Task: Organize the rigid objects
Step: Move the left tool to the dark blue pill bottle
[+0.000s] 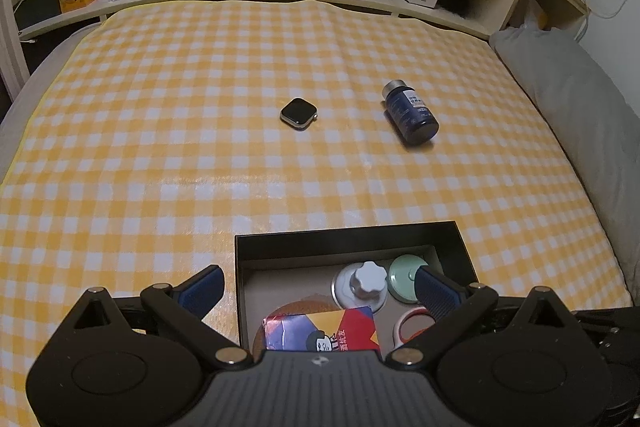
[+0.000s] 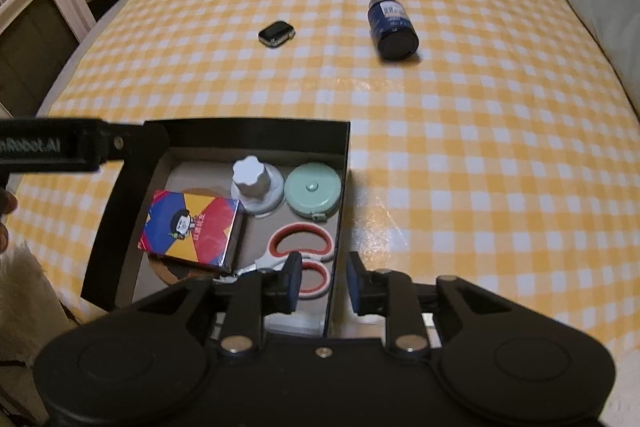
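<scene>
Right tongs [image 2: 321,287] slightly parted, straddling the black box's right wall [image 2: 340,211], pinching nothing. Left tongs [image 1: 320,291] spread wide over the box [image 1: 352,239], empty. Inside: scissors [image 2: 300,247], card pack [image 2: 192,227], white knob [image 2: 252,183], green tape measure [image 2: 313,195]. Out on the checked cloth [image 1: 200,107], well apart from the box: watch [image 1: 298,115], and blue bottle [image 1: 410,115] lying on its side.

Yellow-and-white checked cloth [image 1: 200,99], dark blue bottle [image 1: 410,114], black box [image 2: 256,135].
</scene>
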